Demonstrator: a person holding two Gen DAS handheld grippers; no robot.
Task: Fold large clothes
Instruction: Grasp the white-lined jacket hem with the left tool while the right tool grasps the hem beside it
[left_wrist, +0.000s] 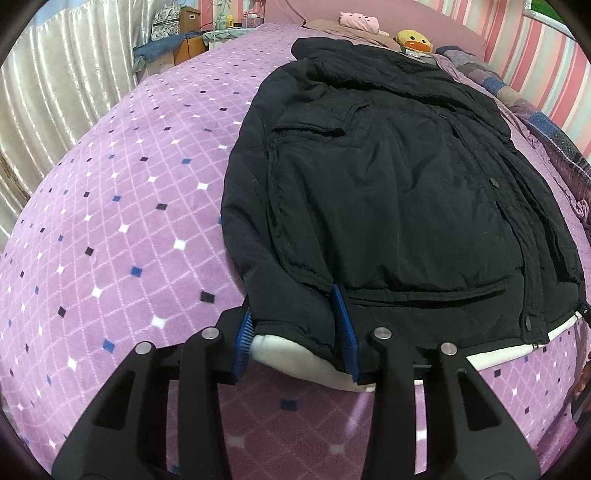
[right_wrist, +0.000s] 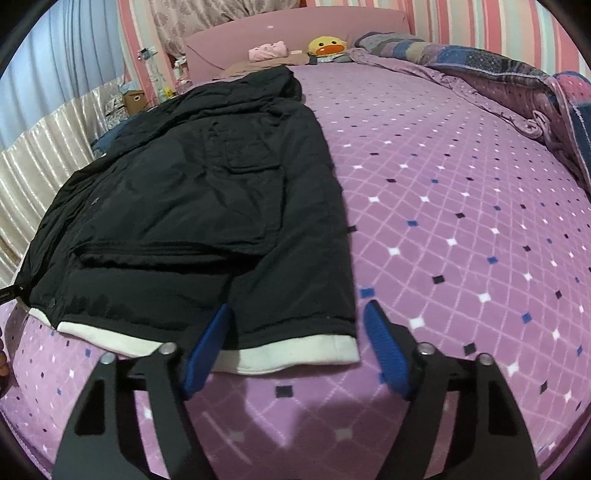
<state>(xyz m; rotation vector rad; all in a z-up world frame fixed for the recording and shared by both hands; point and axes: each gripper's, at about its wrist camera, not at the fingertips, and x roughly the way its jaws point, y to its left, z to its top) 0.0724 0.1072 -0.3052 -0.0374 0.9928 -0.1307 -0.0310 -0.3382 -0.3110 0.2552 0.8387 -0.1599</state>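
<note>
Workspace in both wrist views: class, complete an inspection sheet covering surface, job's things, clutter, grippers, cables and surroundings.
Surface: purple diamond-patterned fleece bedspread.
Job's things: black padded jacket with white lining lying flat, front up.
Clutter: yellow duck plush toy, pink plush toy, crumpled patchwork quilt at the far side.
Grippers: left gripper jaws around a sleeve cuff; right gripper jaws open around a white-lined hem corner.
Cables: black cable near cardboard boxes.
Surroundings: striped pink wall, pale satin curtain.

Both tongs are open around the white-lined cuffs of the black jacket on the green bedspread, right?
Not green: both wrist views show a purple bedspread with a diamond pattern. Otherwise right: the left tongs and right tongs are open around the black jacket's white-lined cuffs.
</note>
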